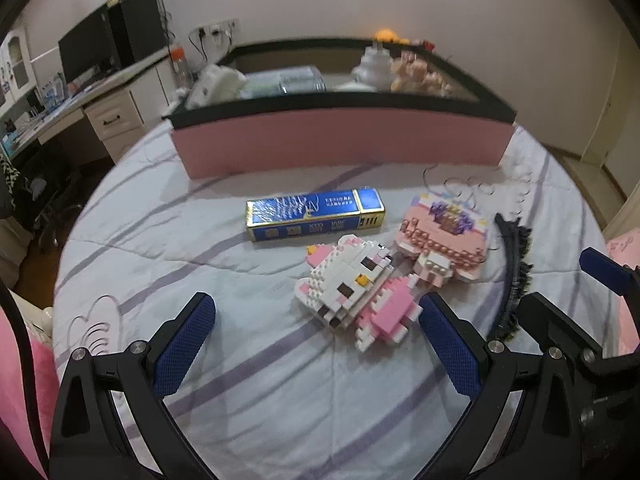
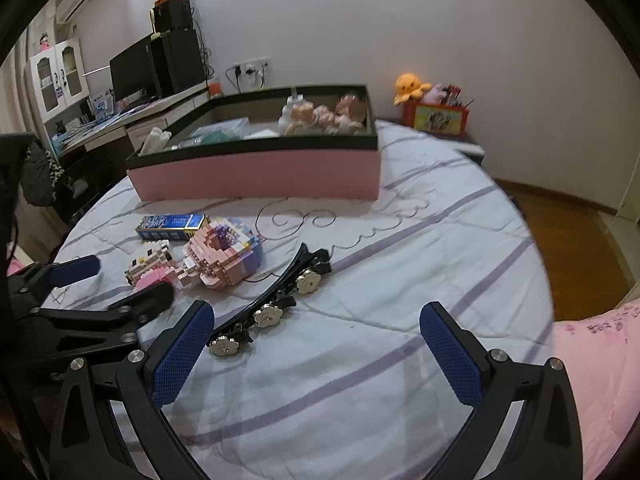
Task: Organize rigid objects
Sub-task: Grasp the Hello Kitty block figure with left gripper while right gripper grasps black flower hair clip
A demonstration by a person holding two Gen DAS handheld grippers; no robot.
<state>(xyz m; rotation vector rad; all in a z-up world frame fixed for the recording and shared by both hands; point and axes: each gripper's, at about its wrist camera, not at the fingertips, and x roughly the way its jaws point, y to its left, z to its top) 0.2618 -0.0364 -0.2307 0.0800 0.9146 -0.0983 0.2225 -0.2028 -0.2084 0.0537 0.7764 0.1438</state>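
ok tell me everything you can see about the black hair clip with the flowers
The black hair clip is a long, slightly curved bar that looks like dark plastic or metal, carrying three pale metallic flower ornaments along one side with dark bows behind them. It lies flat and diagonal on the striped bedspread, to the right of the pink block model and apart from it. Its near end sits just ahead of the open right tool, close to the tool's left finger; nothing grips it. The left wrist view shows only its dark back edge.
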